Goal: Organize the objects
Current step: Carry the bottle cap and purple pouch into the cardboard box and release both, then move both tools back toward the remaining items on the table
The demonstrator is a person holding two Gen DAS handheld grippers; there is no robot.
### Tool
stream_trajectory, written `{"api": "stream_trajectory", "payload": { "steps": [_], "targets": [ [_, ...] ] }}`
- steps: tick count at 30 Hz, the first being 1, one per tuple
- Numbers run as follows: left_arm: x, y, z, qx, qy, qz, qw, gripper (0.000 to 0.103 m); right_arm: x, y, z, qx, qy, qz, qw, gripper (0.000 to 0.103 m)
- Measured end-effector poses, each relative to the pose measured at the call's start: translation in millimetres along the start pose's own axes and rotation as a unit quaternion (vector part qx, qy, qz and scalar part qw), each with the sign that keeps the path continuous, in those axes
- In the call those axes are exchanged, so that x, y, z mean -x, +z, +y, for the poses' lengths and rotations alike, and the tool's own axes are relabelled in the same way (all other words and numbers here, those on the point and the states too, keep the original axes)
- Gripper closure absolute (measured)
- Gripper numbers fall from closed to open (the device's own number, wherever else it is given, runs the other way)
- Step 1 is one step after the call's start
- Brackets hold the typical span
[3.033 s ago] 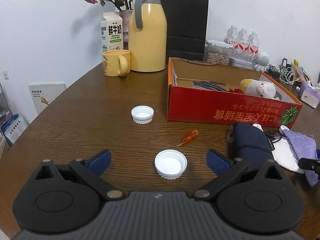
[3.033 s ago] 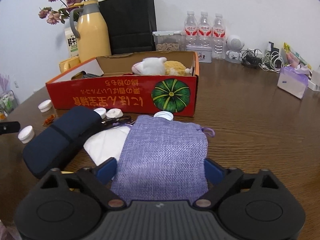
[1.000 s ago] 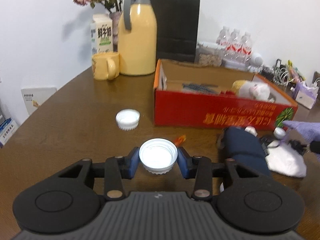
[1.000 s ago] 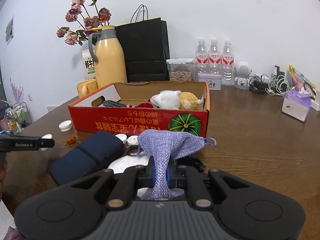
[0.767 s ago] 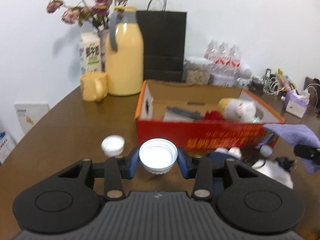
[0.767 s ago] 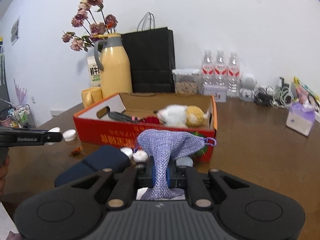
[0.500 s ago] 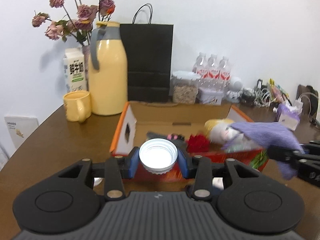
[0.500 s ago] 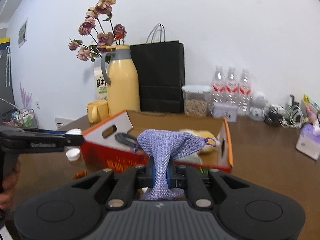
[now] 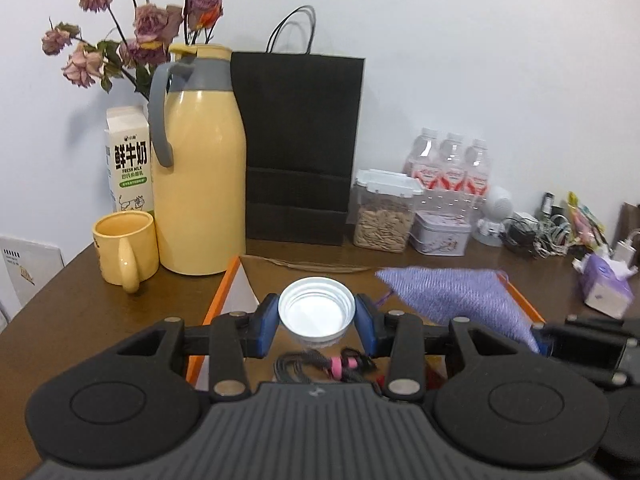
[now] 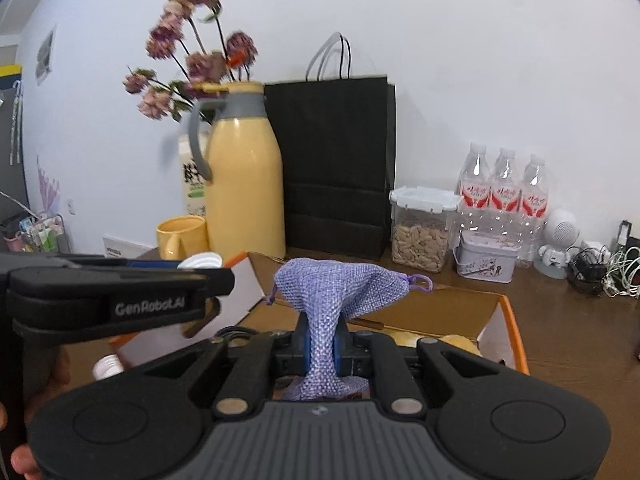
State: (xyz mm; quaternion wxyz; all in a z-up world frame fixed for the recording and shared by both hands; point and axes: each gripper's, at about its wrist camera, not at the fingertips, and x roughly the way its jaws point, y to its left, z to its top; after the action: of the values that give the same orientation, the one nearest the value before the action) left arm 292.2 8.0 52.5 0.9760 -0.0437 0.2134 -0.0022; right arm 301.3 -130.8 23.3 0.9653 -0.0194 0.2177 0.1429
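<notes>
- While we hold the white cap (image 9: pixel 317 312) clenched between the pads of the left gripper (image 9: pixel 317 317), it hangs just above the open cardboard box (image 9: pixel 224 300), whose near left corner sits right under the fingertips.
- Our right gripper (image 10: pixel 322 344) is clamped on the neck of the purple cloth pouch (image 10: pixel 340 284), which flares out ahead of the fingers over the same box (image 10: pixel 508 320).
- We judge the step in hand to be dropping both items into the box, so we want each one well inside the walls before we let go.
- For the cap, we should carry it a little forward and inward from the corner flap, lower it, then open; released from here it could clip the rim and roll out onto the table (image 9: pixel 80 304).
- Below the left gripper lies a dark cord with pink bits (image 9: pixel 324 364); we should set the cap beside it rather than on it.
- For the pouch, we should go low before opening, since soft cloth can drape over the box wall.
- With the two grippers close together, we should release one at a time.
</notes>
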Motion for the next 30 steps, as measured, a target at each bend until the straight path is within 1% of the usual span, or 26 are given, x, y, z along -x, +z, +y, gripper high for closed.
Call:
{"api": "stream_trajectory", "payload": {
  "steps": [2, 4, 6, 10, 11, 12, 13, 14, 15, 16, 17, 18, 19, 20, 21, 22, 26, 30],
  "targets": [
    [-15.5, -2.5, 2.9, 0.005, 0.005, 0.010, 0.9999, 0.062, -13.5, -7.6, -2.8, -0.010, -0.002, 0.004, 1.000, 0.094],
    [-27.8, -10.1, 4.2, 0.001, 0.006, 0.028, 0.9996, 0.062, -24.3, -17.8, -4.4, -0.008, 0.000, 0.024, 1.000, 0.094],
    [-34.3, -15.8, 4.6, -0.003, 0.004, 0.042, 0.9991, 0.062, -28.6, -21.1, -7.2, -0.013, 0.007, 0.034, 0.999, 0.094],
    [-32.2, -21.3, 3.1, -0.011, 0.000, 0.038, 0.9992, 0.062, -25.9, -21.7, -9.0, -0.014, 0.000, 0.028, 0.999, 0.093],
    [-30.8, -22.1, 2.4, -0.013, 0.000, 0.035, 0.9993, 0.060, -25.1, -22.5, -8.6, -0.014, -0.002, 0.028, 1.000, 0.093],
    [-28.8, -23.0, 1.3, -0.016, 0.002, 0.030, 0.9994, 0.058, -24.9, -22.7, -8.5, -0.015, -0.003, 0.028, 1.000, 0.090],
    [-26.8, -23.7, 0.5, -0.019, 0.005, 0.027, 0.9994, 0.046, -24.4, -23.3, -8.7, -0.015, -0.005, 0.028, 0.999, 0.088],
    [-24.4, -24.1, -0.7, -0.024, 0.011, 0.021, 0.9994, 0.029, -24.0, -23.2, -8.9, -0.014, -0.008, 0.028, 0.999, 0.086],
    [-21.4, -24.1, -2.1, -0.028, 0.017, 0.013, 0.9994, 0.019, -23.4, -23.8, -9.0, -0.013, -0.010, 0.029, 0.999, 0.081],
    [-17.6, -24.6, -3.1, -0.033, 0.023, 0.001, 0.9992, 0.003, -22.6, -24.3, -9.2, -0.013, -0.010, 0.029, 0.999, 0.072],
    [-13.3, -25.2, -3.4, -0.036, 0.030, -0.014, 0.9988, 0.000, -21.7, -24.5, -9.5, -0.012, -0.011, 0.028, 0.999, 0.065],
    [-11.5, -24.2, -3.3, -0.036, 0.034, -0.022, 0.9985, 0.000, -20.8, -24.8, -9.1, -0.011, -0.014, 0.027, 0.999, 0.046],
    [-9.5, -23.4, -2.4, -0.034, 0.034, -0.026, 0.9985, 0.000, -19.2, -25.4, -9.0, -0.009, -0.017, 0.024, 1.000, 0.031],
    [-8.3, -22.6, -1.1, -0.031, 0.029, -0.028, 0.9987, 0.000, -17.5, -25.6, -9.1, -0.009, -0.020, 0.020, 1.000, 0.026],
    [-7.7, -21.6, 1.0, -0.025, 0.023, -0.027, 0.9991, 0.000, -16.8, -24.7, -9.1, -0.009, -0.022, 0.018, 1.000, 0.017],
    [-7.5, -20.7, 2.3, -0.020, 0.022, -0.025, 0.9992, 0.000, -15.4, -24.3, -9.6, -0.010, -0.025, 0.015, 1.000, 0.012],
    [-8.1, -19.3, 2.2, -0.019, 0.026, -0.021, 0.9993, 0.000, -12.5, -23.3, -11.8, -0.013, -0.029, 0.011, 0.999, 0.009],
    [-5.5, -20.5, 0.5, -0.021, 0.021, -0.020, 0.9994, 0.000, -10.9, -23.1, -11.9, -0.012, -0.029, 0.011, 0.999, 0.007]
  ]
}}
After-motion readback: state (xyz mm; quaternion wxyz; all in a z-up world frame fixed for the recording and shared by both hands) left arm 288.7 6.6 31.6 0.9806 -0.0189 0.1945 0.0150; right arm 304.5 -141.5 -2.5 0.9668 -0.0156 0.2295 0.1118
